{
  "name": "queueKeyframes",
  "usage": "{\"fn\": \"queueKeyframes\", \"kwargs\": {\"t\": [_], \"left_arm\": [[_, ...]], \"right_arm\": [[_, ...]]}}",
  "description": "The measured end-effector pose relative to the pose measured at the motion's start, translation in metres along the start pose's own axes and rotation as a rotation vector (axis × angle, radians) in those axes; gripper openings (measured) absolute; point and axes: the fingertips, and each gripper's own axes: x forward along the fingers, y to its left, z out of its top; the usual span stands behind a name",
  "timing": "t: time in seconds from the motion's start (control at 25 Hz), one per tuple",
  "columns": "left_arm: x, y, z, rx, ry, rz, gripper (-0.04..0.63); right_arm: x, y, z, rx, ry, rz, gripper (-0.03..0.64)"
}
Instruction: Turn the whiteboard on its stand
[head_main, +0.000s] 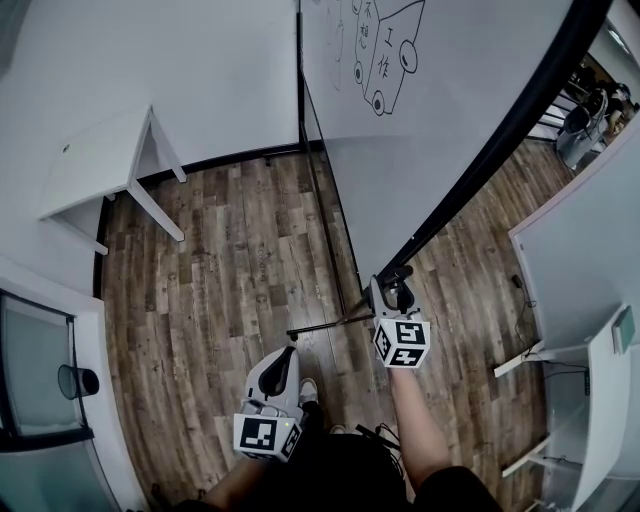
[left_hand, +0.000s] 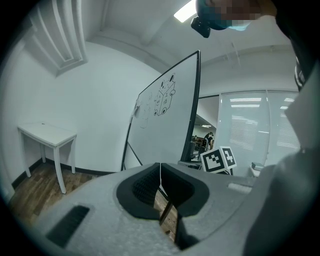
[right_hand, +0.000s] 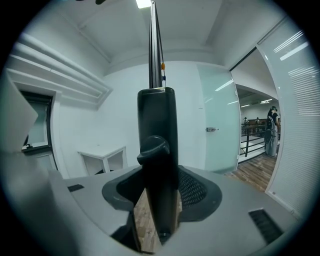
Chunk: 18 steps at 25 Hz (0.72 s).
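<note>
The whiteboard (head_main: 440, 110) stands on the wood floor (head_main: 230, 270), right of the middle in the head view. Its white face is swung slantwise, and its black frame edge (head_main: 500, 135) runs down toward the right gripper (head_main: 396, 285). Near the top of the face is a black marker sketch (head_main: 385, 60) — a box-like car on wheels with a column of handwritten characters inside it, too small to read with certainty. Fainter scribbles lie to its left. The left gripper view shows the same sketch (left_hand: 165, 97) small on the board (left_hand: 162, 130).

In the right gripper view, the right gripper (right_hand: 159, 192) has its jaws apart on either side of the board's black upright post (right_hand: 157, 115), which carries a knob (right_hand: 152, 147). Slivers of floor show between the post and the pads on both sides, so the pads do not appear to press on it.

The left gripper (head_main: 287, 357) hangs lower and further left, well apart from the board and over bare floor. In its own view the left gripper (left_hand: 160, 175) has its jaws together with nothing between them.

Each gripper bears a cube of black-and-white square markers — the right one's cube (left_hand: 218, 160) shows just beside the board's edge in the left gripper view. No brand or printed label can be read anywhere.

A thin black foot bar (head_main: 325, 325) lies on the floor just left of the right gripper. A white table (head_main: 95, 160) stands by the wall at the left.
</note>
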Motion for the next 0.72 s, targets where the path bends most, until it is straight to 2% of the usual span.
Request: {"fn": "queueKeyframes", "kwargs": {"t": [0.2,0.36,0.72], "left_arm": [[-0.012,-0.003,-0.001,-0.007,0.000,0.006,0.021],[-0.021,-0.003,0.005,0.016,-0.011,0.000,0.021],[-0.041,-0.004,0.014,-0.005,-0.014,0.019,0.021]], "right_arm": [[-0.005,0.001,0.000,-0.002,0.010,0.005,0.198],[-0.011,0.002,0.002,-0.001,0.018,-0.002,0.198],[-0.024,0.006,0.004,-0.008,0.040,0.001,0.196]]}}
